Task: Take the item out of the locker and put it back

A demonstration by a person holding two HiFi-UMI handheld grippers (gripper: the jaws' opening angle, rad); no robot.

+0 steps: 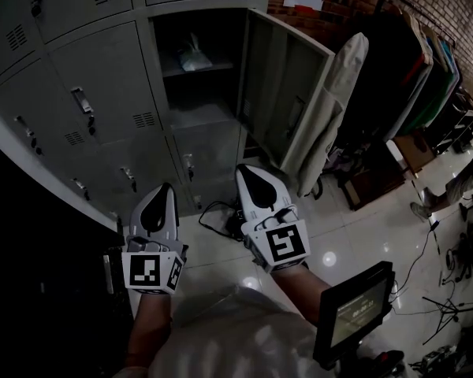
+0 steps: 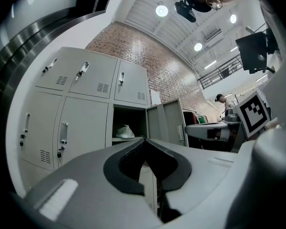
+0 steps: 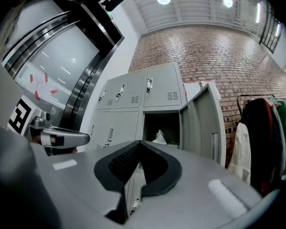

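The grey locker [image 1: 191, 124] stands open, its door [image 1: 284, 101] swung out to the right. On its upper shelf lies a whitish bag-like item [image 1: 193, 56], also seen in the left gripper view [image 2: 124, 131] and the right gripper view [image 3: 158, 137]. Both grippers are held low in front of the lockers, well short of the opening, and point up toward it. My left gripper [image 1: 168, 186] [image 2: 144, 140] is shut with nothing between its jaws. My right gripper [image 1: 243, 169] [image 3: 140, 142] is shut too and holds nothing.
Closed locker doors [image 1: 102, 93] fill the left and top. A pale garment [image 1: 331, 109] hangs beside the open door, and a clothes rack [image 1: 426, 69] stands at the right. Cables [image 1: 217, 215] lie on the shiny floor. A dark screen [image 1: 355, 309] is near my right arm.
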